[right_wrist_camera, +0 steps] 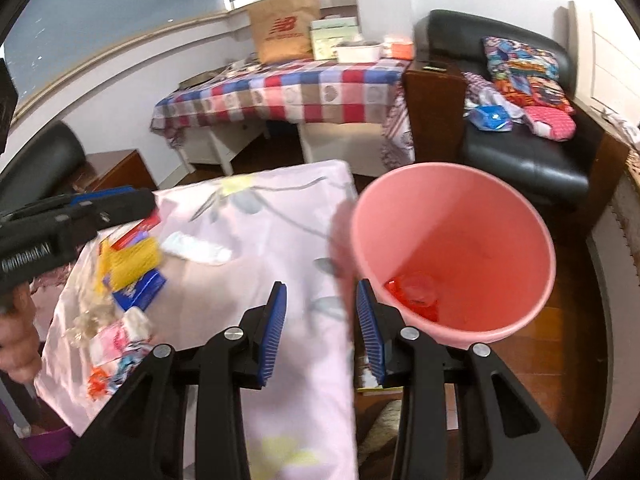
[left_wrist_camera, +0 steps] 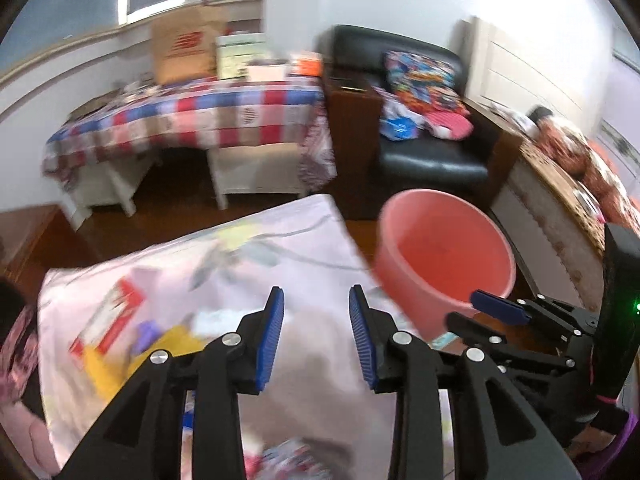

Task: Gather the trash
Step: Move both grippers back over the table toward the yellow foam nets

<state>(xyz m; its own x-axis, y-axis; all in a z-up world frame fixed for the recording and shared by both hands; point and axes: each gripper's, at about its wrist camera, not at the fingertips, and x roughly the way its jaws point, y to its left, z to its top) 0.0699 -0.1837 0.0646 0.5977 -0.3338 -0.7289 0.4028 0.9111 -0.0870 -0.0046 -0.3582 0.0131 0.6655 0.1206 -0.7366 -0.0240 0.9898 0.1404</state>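
**Both grippers empty above the pink bin**

The pink bin (right_wrist_camera: 452, 252) stood on the dark wooden floor, just beside the right edge of the table draped in a pale floral cloth (right_wrist_camera: 260, 240). Inside the bin, low against its near wall, lay a crumpled red wrapper (right_wrist_camera: 412, 294) with something clear on top of it — too blurred to name.

The right gripper (right_wrist_camera: 320, 328) hovered just short of the bin's near rim, its blue pads (right_wrist_camera: 274, 332) apart with nothing between them. The left gripper (left_wrist_camera: 316, 336) hung over the cloth to the left of the bin, jaws likewise parted and empty; in its own view the right gripper (left_wrist_camera: 480, 312) reached in towards the bin's near rim.

The rest of the trash sat on the cloth well to the left of the bin: a yellow packet (right_wrist_camera: 132, 262), a blue packet (right_wrist_camera: 140, 290) touching its lower edge, a red-and-white box (right_wrist_camera: 138, 232) behind it, and a white wrapper (right_wrist_camera: 196, 250) nearer the bin. Closer to the table's left corner lay a heap of small pink and orange wrappers (right_wrist_camera: 116, 348). A hand (right_wrist_camera: 18, 340) showed at the left edge of the right wrist view.
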